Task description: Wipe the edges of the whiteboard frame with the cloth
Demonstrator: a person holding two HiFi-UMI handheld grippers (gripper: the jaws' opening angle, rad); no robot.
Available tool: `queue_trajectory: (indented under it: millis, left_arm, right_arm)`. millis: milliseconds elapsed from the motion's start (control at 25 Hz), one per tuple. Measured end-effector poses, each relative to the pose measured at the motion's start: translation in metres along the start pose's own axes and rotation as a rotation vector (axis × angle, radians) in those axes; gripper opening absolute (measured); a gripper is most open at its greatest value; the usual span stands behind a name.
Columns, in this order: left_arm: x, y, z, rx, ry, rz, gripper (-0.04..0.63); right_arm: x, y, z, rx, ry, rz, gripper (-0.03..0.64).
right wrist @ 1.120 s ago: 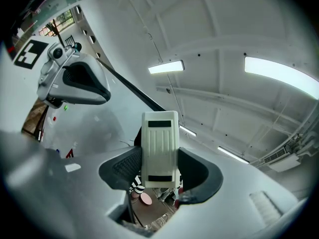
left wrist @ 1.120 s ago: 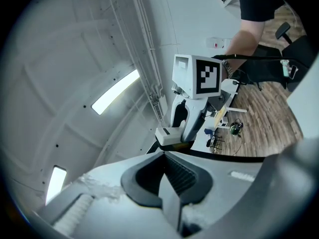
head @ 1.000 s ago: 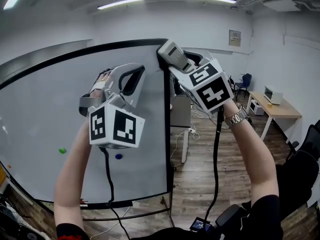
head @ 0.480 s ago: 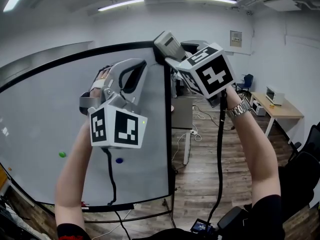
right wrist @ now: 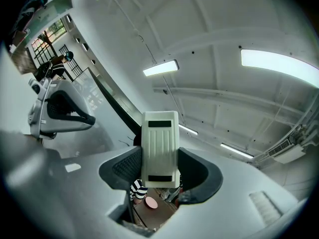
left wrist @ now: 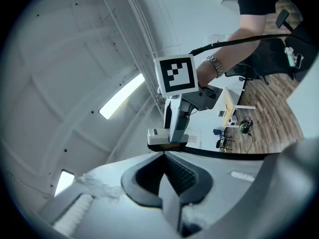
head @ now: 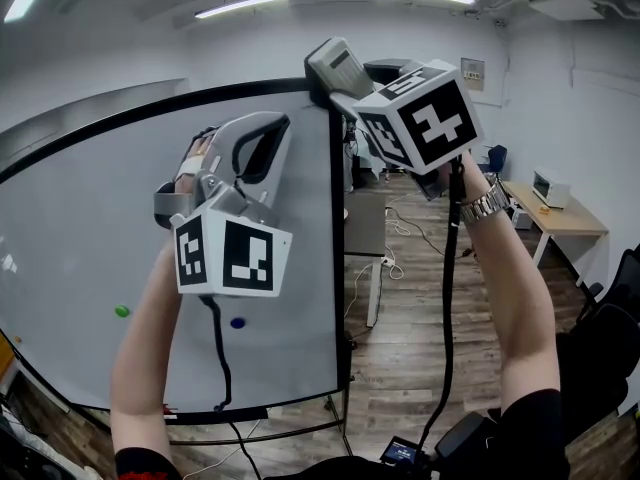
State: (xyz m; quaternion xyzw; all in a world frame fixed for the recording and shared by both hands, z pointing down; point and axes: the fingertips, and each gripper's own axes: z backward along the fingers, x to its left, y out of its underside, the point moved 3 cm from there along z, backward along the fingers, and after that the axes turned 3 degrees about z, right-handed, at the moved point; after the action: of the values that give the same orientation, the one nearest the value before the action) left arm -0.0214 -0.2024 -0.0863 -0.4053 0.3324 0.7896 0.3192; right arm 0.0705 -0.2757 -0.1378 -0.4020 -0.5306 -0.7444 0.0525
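Whiteboard frame (head: 337, 268) met at its top right corner — by a ribbed block (head: 335, 66), no cloth in view

The right gripper (right wrist: 160, 171) clenched the block; the left gripper (left wrist: 164, 180), jaws closed on nothing, hung before the board. Wiping well probably meant flat, steady pressure along the black edge.
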Motion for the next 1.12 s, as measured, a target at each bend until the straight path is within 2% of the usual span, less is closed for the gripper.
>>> queue_trajectory:
  millis: [560, 1120]
  left_arm:
    - [-0.010, 0.007, 0.000, 0.020, 0.019, 0.010, 0.002]
    - [-0.031, 0.017, 0.010, 0.054, 0.040, 0.008, 0.002]
  right_arm:
    - [0.008, 0.007, -0.001, 0.018, -0.006, 0.020, 0.232]
    - [0.027, 0.033, 0.000, 0.027, -0.014, 0.017, 0.233]
